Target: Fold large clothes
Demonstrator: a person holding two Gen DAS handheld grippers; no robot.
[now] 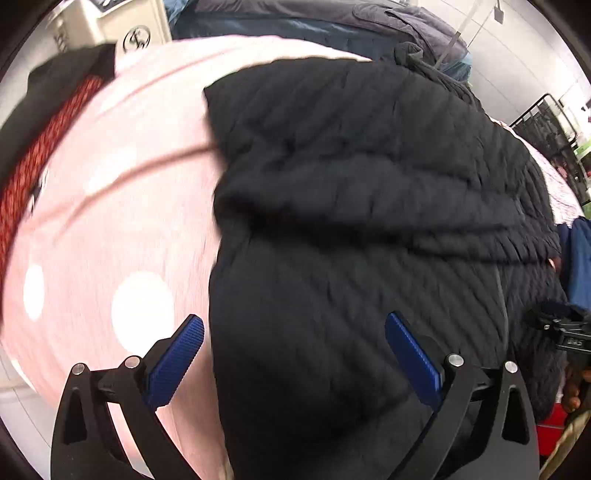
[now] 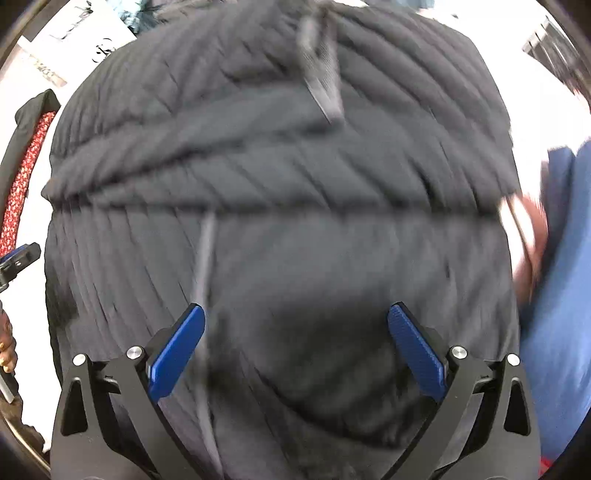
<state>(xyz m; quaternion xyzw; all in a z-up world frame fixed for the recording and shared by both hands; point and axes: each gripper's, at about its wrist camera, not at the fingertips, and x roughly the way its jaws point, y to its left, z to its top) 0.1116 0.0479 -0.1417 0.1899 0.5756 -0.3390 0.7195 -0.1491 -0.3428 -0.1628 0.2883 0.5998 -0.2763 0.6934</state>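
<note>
A large black quilted jacket (image 1: pixel 369 206) lies on a pink sheet with white dots (image 1: pixel 110 192); a fold runs across its middle. My left gripper (image 1: pixel 295 332) hovers open above the jacket's near left edge, blue pads (image 1: pixel 177 358) wide apart, nothing between them. In the right wrist view the same black jacket (image 2: pixel 280 166) fills the frame, blurred, with a fold line across and a grey drawstring or tab (image 2: pixel 321 74) at the far end. My right gripper (image 2: pixel 295 325) is open over the jacket's near part, holding nothing.
A black garment with red patterned lining (image 1: pixel 44 140) lies at the far left. Blue cloth (image 2: pixel 561 295) sits at the right beside the jacket. A pile of dark blue clothes (image 1: pixel 332 26) lies behind. A dark rack (image 1: pixel 543 122) stands at the far right.
</note>
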